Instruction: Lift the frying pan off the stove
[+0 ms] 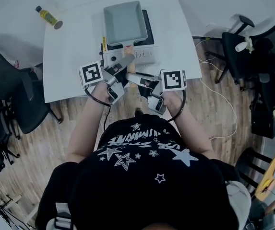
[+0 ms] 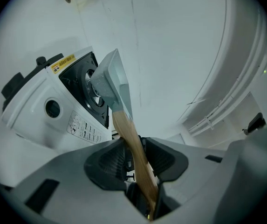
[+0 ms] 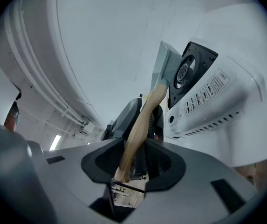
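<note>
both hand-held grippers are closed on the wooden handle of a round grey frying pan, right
Not quite. The frying pan is rectangular with straight sides, not round, as the head view shows. The rest stands: the left hand-held gripper and the right hand-held gripper are both closed on its wooden handle.

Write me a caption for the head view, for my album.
Left gripper and right gripper clamp the wooden handle of a grey frying pan over a white stove.

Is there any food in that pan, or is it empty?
Empty: the head view shows the pan's bare grey inside, with nothing lying in it.
</note>
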